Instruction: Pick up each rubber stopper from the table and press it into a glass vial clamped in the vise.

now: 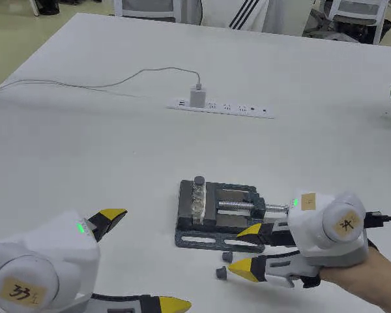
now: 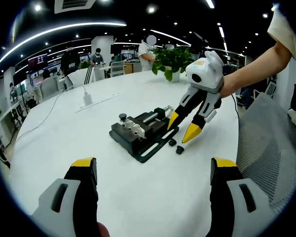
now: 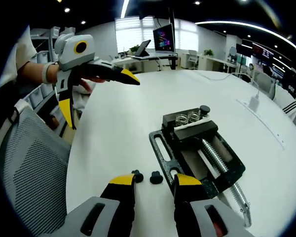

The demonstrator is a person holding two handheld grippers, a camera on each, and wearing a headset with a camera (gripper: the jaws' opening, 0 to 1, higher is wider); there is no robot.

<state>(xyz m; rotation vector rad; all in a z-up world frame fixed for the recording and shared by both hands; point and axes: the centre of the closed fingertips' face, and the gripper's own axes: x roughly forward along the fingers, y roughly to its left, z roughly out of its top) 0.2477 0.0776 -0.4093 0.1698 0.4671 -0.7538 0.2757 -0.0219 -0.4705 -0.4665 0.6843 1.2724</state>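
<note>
Head view first: the vise (image 1: pixel 216 225) sits mid-worktop (image 1: pixel 117 150) with a short row of glass vials (image 1: pixel 197 201) clamped in it. The vial at the far end of the vise has a seated stopper (image 1: pixel 199 180) on top. Two loose rubber stoppers (image 1: pixel 227 257) lie just off the vise's near edge, close together. The right tool (image 1: pixel 246 249) hovers right at them, partly open, holding nothing. The left tool (image 1: pixel 143 261) hangs well left of the vise, spread wide and also empty. A power strip (image 1: pixel 221 107) lies far behind the vise.

Left gripper view: the left tool (image 2: pixel 153 168) stands wide apart with nothing between its jaws and the vise (image 2: pixel 138 136) well ahead. The right tool (image 2: pixel 183 127) points down beside the vise base.

Right gripper view: one of the loose rubber stoppers (image 3: pixel 156 177) sits in the gap between the right tool (image 3: pixel 155 180) tips. Its twin is just beside one tip, and the vise (image 3: pixel 197 143) is just beyond. I can't tell if anything is touching yet.

Handling-wise, I'd guess these stoppers are tiny, light and squishy. They look grippy rather than slick, but likely to skitter if nudged. I'd pinch across the wider head so the plug end stays free for the vial neck. The glass is the fragile bit, so press straight down, gently.
</note>
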